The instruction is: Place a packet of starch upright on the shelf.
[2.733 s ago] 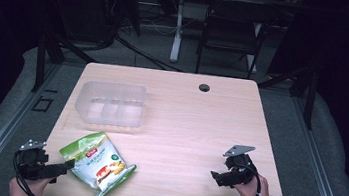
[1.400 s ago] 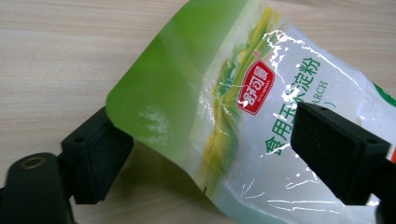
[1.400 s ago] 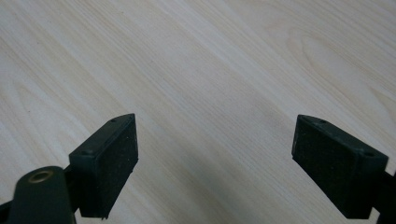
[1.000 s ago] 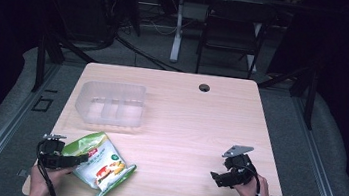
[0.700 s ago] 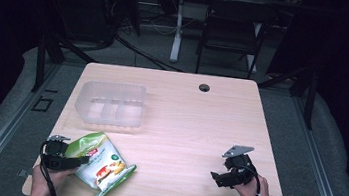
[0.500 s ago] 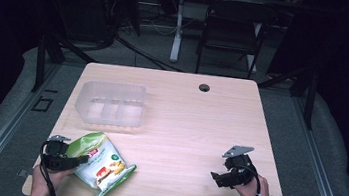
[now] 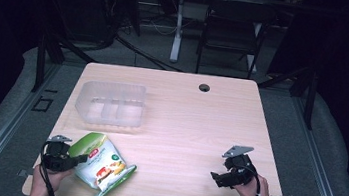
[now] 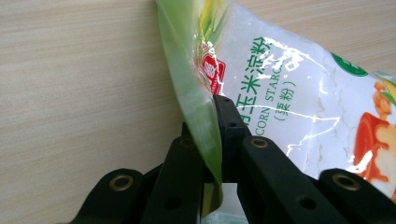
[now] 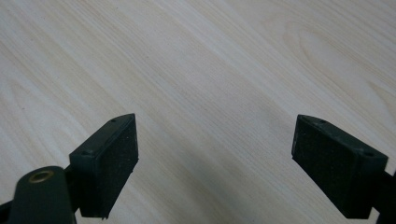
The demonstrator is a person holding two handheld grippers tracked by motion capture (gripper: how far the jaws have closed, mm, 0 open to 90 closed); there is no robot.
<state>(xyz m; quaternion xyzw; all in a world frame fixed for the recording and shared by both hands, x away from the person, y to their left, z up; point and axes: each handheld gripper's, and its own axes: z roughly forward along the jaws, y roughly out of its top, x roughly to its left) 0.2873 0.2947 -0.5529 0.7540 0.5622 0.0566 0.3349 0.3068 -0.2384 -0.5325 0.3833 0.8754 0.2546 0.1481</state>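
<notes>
1. Left tool (image 7: 73, 158) clamped on the green sealed edge of the glossy green-and-white plastic bag of corn starch (image 7: 101, 162) – jaws closed with the film pinched between them, seen close in the left gripper view (image 8: 205, 135).
2. Best kept pinched on the seam itself, not on the loose film beside it (thin plastic likely to slip or tear under the powder's weight – a judgement only).
3. Any lift best done slowly and straight up, letting the contents settle low before moving sideways.
4. Right tool (image 7: 218, 176) resting low over bare light wooden table (image 7: 194, 125) at the near right, jaws spread wide, holding nothing.
5. Bag lying flat at the near left corner of the table, just in front of a clear ribbed plastic bin (image 7: 111, 103); printed with red logo, green lettering and a food picture, surface crinkled and shiny.
</notes>
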